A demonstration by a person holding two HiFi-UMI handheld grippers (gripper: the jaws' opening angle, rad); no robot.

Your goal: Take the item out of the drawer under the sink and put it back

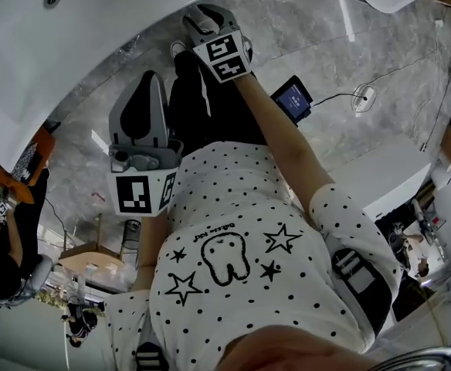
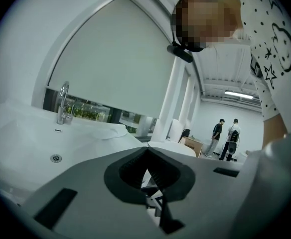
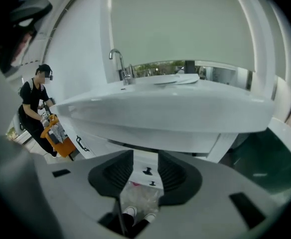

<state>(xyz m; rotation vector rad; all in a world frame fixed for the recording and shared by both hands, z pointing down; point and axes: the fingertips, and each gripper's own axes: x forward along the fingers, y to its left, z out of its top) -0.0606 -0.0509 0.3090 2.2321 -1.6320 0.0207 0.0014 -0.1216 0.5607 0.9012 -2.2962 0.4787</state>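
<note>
In the right gripper view, my right gripper (image 3: 145, 159) is open, low in front of the white cabinet under the sink (image 3: 185, 108). Between its jaws I see a white drawer front (image 3: 144, 164) with small black handles (image 3: 148, 172). Just below lies a crumpled clear plastic bag (image 3: 141, 197) with a bit of pink in it; the pads do not touch it. In the head view, the right gripper (image 1: 202, 18) reaches down toward the floor beside the sink (image 1: 71, 45). My left gripper (image 1: 140, 83) (image 2: 146, 152) is shut and empty, held higher at basin level.
A faucet (image 3: 118, 63) (image 2: 63, 101) stands on the basin. A person in black bends over an orange bin (image 3: 61, 143) at left. A tablet (image 1: 293, 99) with a cable lies on the marble floor. Two people (image 2: 225, 138) stand far off. My shoes (image 3: 130, 212) are below.
</note>
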